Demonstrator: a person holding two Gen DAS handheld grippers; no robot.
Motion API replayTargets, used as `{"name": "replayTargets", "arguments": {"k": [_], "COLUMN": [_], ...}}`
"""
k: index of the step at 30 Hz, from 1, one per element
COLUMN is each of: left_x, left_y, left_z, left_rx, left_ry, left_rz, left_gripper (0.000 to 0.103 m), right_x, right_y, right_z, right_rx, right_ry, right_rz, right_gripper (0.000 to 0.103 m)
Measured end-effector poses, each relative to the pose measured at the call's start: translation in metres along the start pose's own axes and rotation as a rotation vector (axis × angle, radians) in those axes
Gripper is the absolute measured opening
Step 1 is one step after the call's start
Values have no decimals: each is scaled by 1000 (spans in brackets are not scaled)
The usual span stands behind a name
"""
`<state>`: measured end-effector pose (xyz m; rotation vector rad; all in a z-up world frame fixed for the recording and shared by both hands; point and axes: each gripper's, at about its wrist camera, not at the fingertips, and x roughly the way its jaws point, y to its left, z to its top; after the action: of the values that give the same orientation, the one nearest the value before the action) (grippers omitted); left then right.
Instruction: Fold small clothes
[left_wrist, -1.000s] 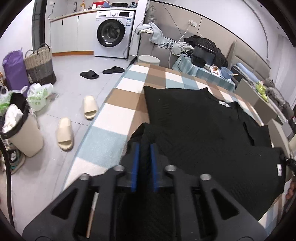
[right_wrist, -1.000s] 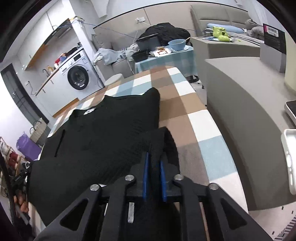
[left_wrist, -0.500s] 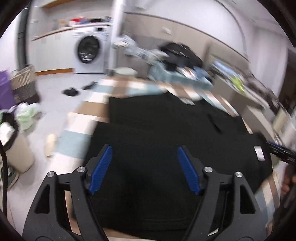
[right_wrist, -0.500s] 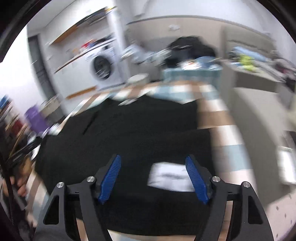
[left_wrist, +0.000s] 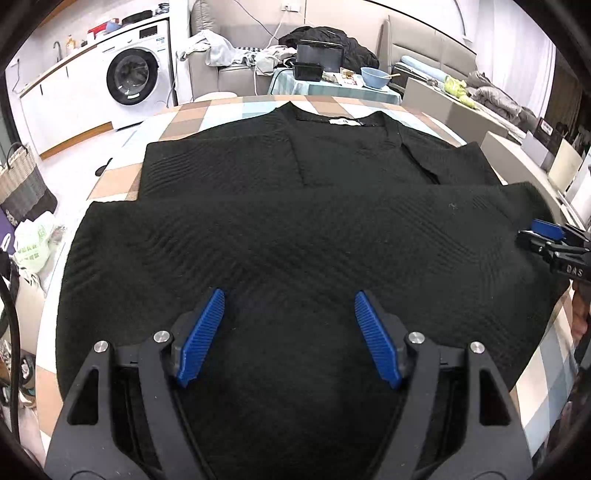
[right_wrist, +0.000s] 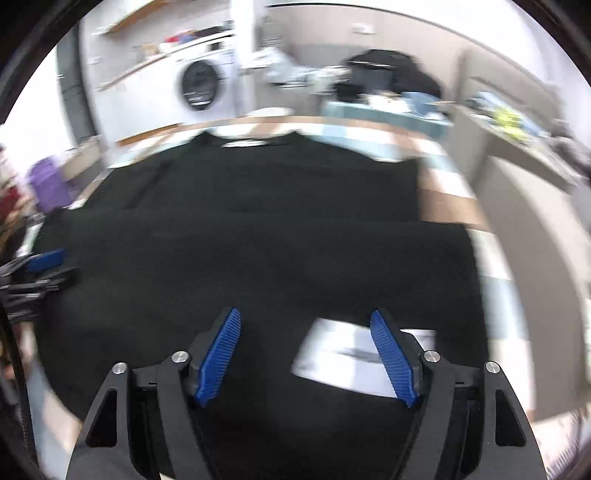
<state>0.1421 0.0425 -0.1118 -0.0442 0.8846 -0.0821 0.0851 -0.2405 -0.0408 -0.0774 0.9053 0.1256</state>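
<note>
the black ribbed knit cardigan lies flat on the checked tablecloth, its lower part folded up over the body (a white tag, blurred, probably a care label, shows on top). both the left gripper and the right gripper hover over it with jaws wide and nothing between them. the knit looks soft, limp and fairly thick, so it should drape and stretch when lifted; the corners of a side edge seem the best hold.

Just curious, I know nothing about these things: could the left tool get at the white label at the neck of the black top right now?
Probably yes: the left tool is open, with only flat black top before the white label.
</note>
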Motion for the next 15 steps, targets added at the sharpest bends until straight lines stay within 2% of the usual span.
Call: {"name": "replayTargets", "arguments": {"k": [1,3,5,11,15], "left_x": [-2,-3,-7,-38,-63], "left_y": [2,5,8,25,57], "left_z": [-2,-3,-4,-13,-25], "left_rx": [-3,-7,-20,-98,-205], "left_ry": [-5,-9,-12,-56,-88], "left_rz": [-3,4,9,43,122], "left_gripper": [71,71,71,71,72], "right_x": [-2,-3,-9,-36,-56], "right_y": [-16,-36,-58,-84,-103], "right_z": [-5,-13,-20,-33,-45], "right_rx": [12,46,134,208,264], "right_ry": [2,20,28,14,-12], "right_rz": [-59,-85,-19,8,5], "right_gripper": [74,74,74,74,74]}}
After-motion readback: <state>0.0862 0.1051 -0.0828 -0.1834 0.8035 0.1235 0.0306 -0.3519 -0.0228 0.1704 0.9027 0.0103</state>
